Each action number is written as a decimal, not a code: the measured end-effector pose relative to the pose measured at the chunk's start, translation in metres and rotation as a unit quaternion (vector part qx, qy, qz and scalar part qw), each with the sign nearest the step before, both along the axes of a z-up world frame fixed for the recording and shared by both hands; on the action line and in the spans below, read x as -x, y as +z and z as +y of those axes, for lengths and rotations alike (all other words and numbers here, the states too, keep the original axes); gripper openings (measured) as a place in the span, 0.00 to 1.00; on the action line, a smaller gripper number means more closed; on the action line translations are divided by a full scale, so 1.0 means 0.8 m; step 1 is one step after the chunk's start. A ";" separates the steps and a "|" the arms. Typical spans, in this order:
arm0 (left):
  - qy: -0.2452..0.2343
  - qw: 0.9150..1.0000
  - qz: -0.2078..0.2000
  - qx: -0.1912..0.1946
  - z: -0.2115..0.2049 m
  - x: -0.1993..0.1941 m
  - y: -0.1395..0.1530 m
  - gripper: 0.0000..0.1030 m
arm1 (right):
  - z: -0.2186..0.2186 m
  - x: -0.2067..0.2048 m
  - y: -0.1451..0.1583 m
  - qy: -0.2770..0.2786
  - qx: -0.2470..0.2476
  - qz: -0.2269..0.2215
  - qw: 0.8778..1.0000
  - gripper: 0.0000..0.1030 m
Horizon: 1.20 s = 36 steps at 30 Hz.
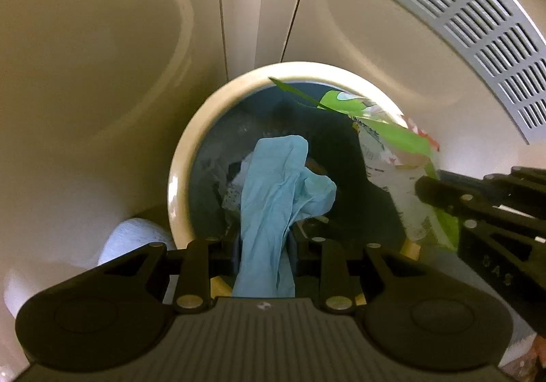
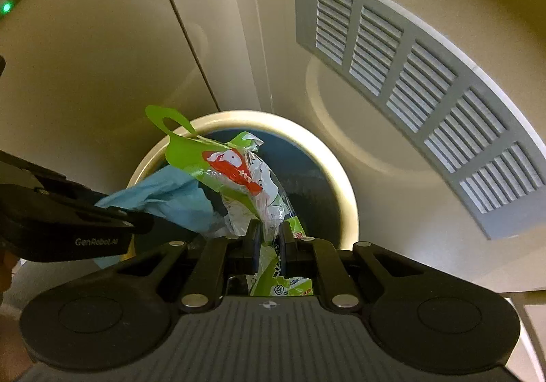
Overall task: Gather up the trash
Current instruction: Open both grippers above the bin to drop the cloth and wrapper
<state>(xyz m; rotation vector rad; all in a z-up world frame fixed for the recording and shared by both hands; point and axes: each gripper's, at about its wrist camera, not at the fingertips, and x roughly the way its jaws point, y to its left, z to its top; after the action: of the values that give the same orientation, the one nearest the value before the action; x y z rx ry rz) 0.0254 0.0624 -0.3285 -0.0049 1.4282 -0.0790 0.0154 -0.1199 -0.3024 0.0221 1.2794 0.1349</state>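
A round bin with a cream rim (image 1: 181,163) and a dark blue liner sits below both grippers; it also shows in the right wrist view (image 2: 344,197). My left gripper (image 1: 264,238) is shut on a crumpled light blue glove (image 1: 276,184) and holds it over the bin's mouth. My right gripper (image 2: 271,238) is shut on a green and clear plastic wrapper (image 2: 239,170) with a red mark, also over the bin. The wrapper (image 1: 392,143) and the right gripper (image 1: 454,201) show at the right of the left wrist view. The glove (image 2: 170,194) shows in the right wrist view.
Cream cabinet panels stand behind the bin. A grey slatted vent (image 2: 426,82) is set in the right panel, also in the left wrist view (image 1: 477,24). A white roll-like object (image 1: 133,238) lies left of the bin. Some trash lies inside the bin (image 1: 235,184).
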 end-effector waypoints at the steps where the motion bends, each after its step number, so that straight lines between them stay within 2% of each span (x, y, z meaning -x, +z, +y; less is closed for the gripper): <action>1: 0.001 1.000 0.003 0.001 0.001 -0.002 -0.003 0.29 | -0.001 -0.004 -0.005 -0.001 -0.001 0.005 1.000 0.12; 10: -0.003 1.000 0.031 0.000 -0.009 -0.021 -0.016 0.31 | 0.002 -0.019 -0.033 -0.006 0.010 0.028 1.000 0.12; 18: -0.029 0.999 0.030 -0.021 -0.026 -0.030 -0.025 0.33 | 0.018 -0.027 -0.042 0.006 0.033 0.031 0.999 0.13; 19: -0.038 0.999 0.032 -0.020 -0.030 -0.031 -0.026 0.45 | 0.020 -0.028 -0.043 0.007 0.035 0.031 0.999 0.15; 20: -0.049 0.998 0.037 -0.021 -0.033 -0.032 -0.027 0.70 | 0.021 -0.029 -0.044 0.008 0.039 0.031 0.999 0.21; 22: -0.060 0.996 0.034 -0.056 -0.038 -0.031 -0.028 0.89 | 0.021 -0.028 -0.041 0.002 0.063 0.023 0.998 0.26; 24: -0.064 0.996 0.019 -0.060 -0.036 -0.026 -0.021 0.92 | 0.016 -0.027 -0.036 -0.011 0.069 0.018 0.997 0.39; 26: -0.056 0.997 0.025 -0.055 -0.032 -0.022 -0.017 0.94 | 0.008 -0.024 -0.030 -0.027 0.067 0.022 0.997 0.61; 28: -0.046 0.997 0.034 -0.048 -0.028 -0.017 -0.012 0.97 | 0.003 -0.019 -0.024 -0.031 0.057 0.022 0.998 0.69; 29: -0.040 0.997 0.033 -0.051 -0.027 -0.016 -0.009 1.00 | 0.001 -0.015 -0.019 -0.032 0.055 0.019 0.998 0.70; 32: -0.041 0.997 0.014 -0.059 -0.030 -0.003 0.008 1.00 | 0.002 -0.003 -0.007 -0.027 0.047 0.011 0.998 0.76; 36: -0.046 0.997 0.003 -0.066 -0.033 0.010 0.031 1.00 | 0.007 0.009 0.013 -0.018 0.042 -0.006 0.999 0.78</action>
<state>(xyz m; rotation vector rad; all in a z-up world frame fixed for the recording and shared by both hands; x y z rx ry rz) 0.0173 0.0358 -0.3034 0.1681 1.4380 -0.0602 0.0085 -0.1143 -0.2922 -0.0281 1.2718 0.0511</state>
